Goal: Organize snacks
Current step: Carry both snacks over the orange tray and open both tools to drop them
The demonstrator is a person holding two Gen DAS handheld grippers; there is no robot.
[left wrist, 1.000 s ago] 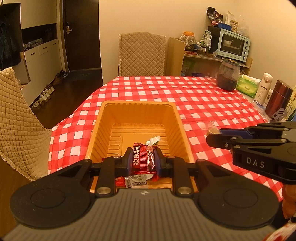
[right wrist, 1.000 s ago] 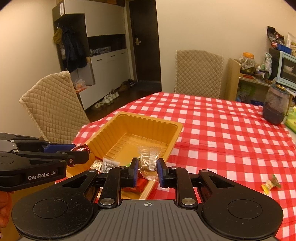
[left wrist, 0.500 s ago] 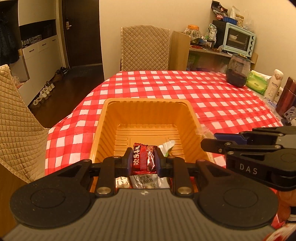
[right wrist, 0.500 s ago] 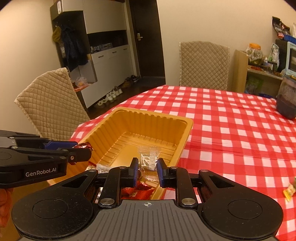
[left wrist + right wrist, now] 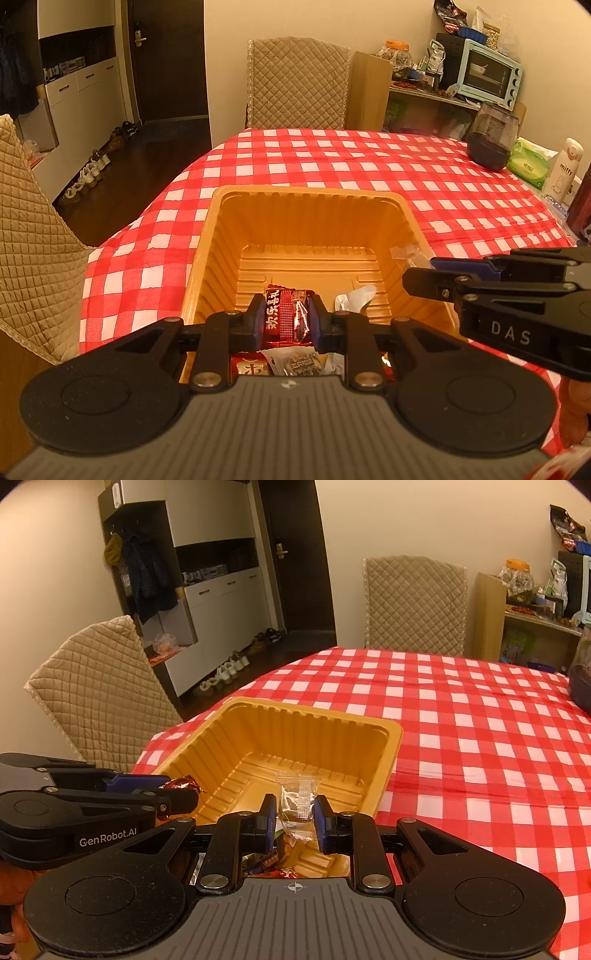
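An orange plastic tray (image 5: 306, 218) (image 5: 388, 746) sits on the red checked tablecloth. My left gripper (image 5: 286, 323) is shut on a red snack packet (image 5: 286, 319) and holds it over the tray's near end. My right gripper (image 5: 295, 812) is shut on a clear snack packet (image 5: 299, 803), also over the tray's near end. Several wrapped snacks (image 5: 295, 363) lie in the tray below the grippers. Each gripper shows in the other's view, the right one (image 5: 436, 273) with the clear packet, the left one (image 5: 177, 794) with its red packet.
Quilted chairs stand at the left (image 5: 29, 229) and at the far end (image 5: 297, 81). A dark jar (image 5: 493, 138), a green tissue pack (image 5: 528, 164), a white bottle (image 5: 563, 171) and a dark red flask (image 5: 580, 206) stand at the table's right edge.
Both grippers have moved forward over the tray with their packets still held. The tray now looks nearer and larger in both views.
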